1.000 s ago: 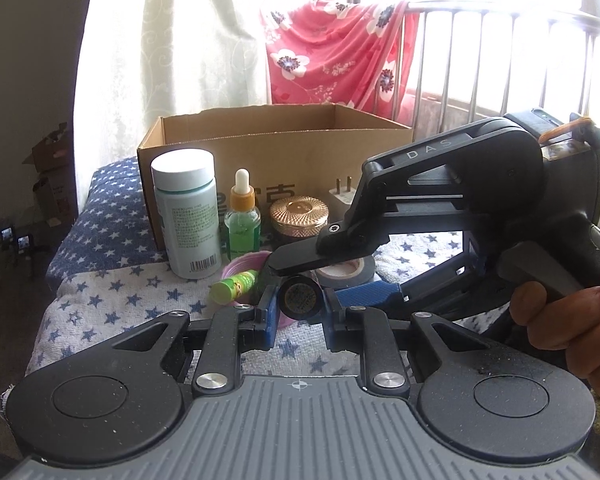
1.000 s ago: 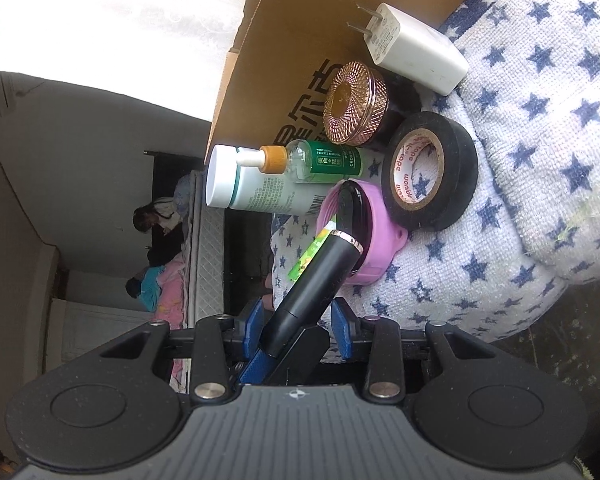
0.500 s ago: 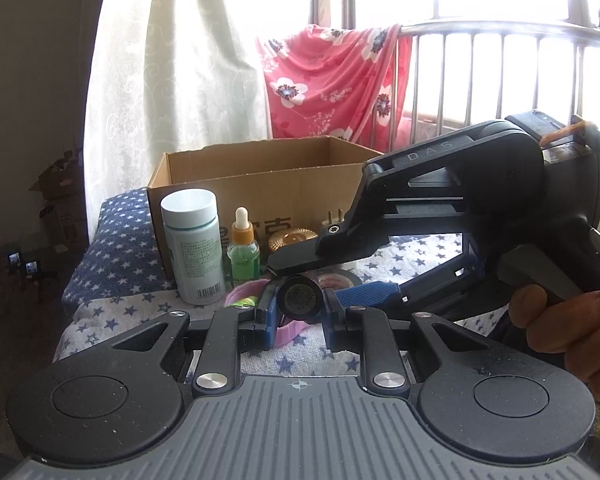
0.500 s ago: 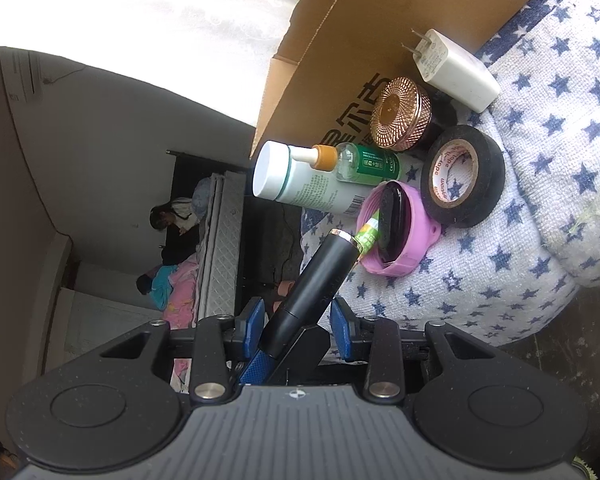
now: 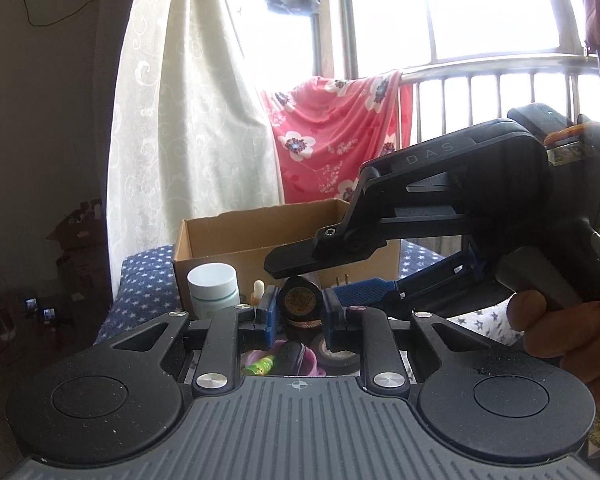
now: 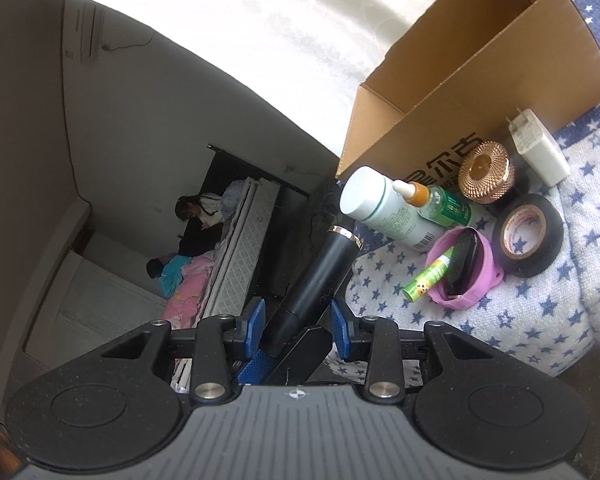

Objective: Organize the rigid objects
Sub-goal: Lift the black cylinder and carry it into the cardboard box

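1. Your left gripper [image 5: 299, 314] has its blue ribbed pads clamped on the black tube [image 5: 300, 300], seen end-on; its round face looks matte with a worn gold print.
2. Your right gripper [image 5: 316, 270] comes in from the right in the left wrist view, one black finger above the tube and one blue ribbed finger beside it. Whether these press the tube I cannot tell; in the right wrist view its pads [image 6: 342, 326] stand clear of the barrel.
3. From the right wrist, the tube [image 6: 320, 280] is a smooth cylinder with a metallic ring at its far end, held in the air.
4. Below lie the open cardboard box [image 6: 480, 80], white plastic bottle [image 6: 384, 210], glossy black tape roll [image 6: 528, 236] and pink dish [image 6: 466, 270], all on star-print cloth [image 6: 540, 320].
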`<state>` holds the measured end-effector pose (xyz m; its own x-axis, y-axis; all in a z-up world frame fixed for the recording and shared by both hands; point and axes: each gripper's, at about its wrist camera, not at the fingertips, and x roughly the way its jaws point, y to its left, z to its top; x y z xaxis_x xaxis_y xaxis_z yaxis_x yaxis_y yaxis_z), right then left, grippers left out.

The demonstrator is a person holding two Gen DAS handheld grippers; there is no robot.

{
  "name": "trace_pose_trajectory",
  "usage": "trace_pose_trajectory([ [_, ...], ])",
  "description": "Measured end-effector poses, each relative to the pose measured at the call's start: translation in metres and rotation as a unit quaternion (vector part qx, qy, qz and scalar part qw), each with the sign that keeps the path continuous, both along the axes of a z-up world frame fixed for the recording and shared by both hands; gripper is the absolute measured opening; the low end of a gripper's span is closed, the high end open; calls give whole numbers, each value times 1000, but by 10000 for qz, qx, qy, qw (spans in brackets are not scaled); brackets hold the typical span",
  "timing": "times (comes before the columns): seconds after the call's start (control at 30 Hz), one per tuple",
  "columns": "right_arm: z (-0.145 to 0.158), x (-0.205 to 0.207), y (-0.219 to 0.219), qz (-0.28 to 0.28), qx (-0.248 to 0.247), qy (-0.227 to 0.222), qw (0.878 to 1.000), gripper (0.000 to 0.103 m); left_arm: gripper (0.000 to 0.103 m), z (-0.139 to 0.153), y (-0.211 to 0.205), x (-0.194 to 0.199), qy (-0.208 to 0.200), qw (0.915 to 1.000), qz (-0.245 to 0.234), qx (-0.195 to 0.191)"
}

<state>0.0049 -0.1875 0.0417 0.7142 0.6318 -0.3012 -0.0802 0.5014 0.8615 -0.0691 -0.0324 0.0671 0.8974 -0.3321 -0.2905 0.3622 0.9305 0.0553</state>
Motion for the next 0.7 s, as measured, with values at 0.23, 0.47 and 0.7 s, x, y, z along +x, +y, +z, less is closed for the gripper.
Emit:
trace_pose_trajectory([
  [0.23,18,10,5,104,-103,-325,9994,38,21,11,3,6,-239,9996,119,-7],
  [0.47,39,33,10,255,-302,-651,9971,38,21,25,8,24,-450,9987,257,11],
  [0.7,53,80,8,301,-513,-673,9960,38,21,37,12,71,-346,9990,275,99],
])
